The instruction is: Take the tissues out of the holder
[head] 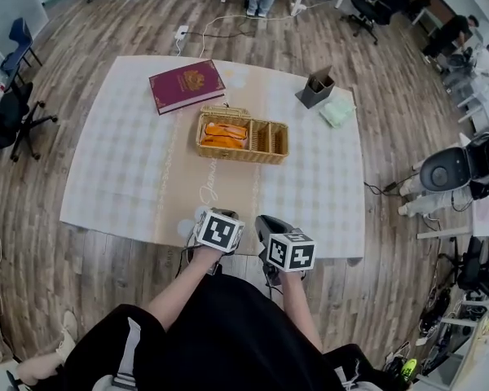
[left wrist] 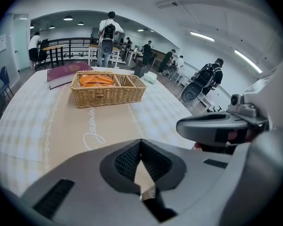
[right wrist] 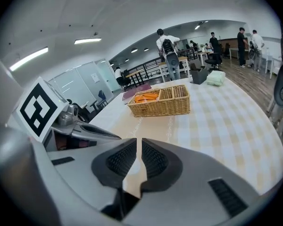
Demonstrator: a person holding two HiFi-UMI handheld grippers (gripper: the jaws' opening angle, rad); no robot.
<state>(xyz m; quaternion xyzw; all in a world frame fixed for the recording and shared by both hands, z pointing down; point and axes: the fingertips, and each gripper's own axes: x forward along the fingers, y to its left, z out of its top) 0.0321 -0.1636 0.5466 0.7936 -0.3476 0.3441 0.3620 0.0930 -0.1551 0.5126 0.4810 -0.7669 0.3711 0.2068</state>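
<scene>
Dark ribbed pads of the left gripper (left wrist: 141,142) meet at the tips, nothing between them. Right gripper (right wrist: 137,145): pads closed down to a thin slit, also empty. Both pitch downward side by side at the table's (head: 130,161) near edge. Holder (head: 316,88) stands near the far right corner, with the tissues (head: 337,111) flat on the cloth just beside it, outside it. Wicker basket (head: 236,153) sits mid-table, red book (head: 186,85) toward the far left. Only the gripper views show the pads, and each catches the other gripper alongside. Only the head view shows the forearms.
</scene>
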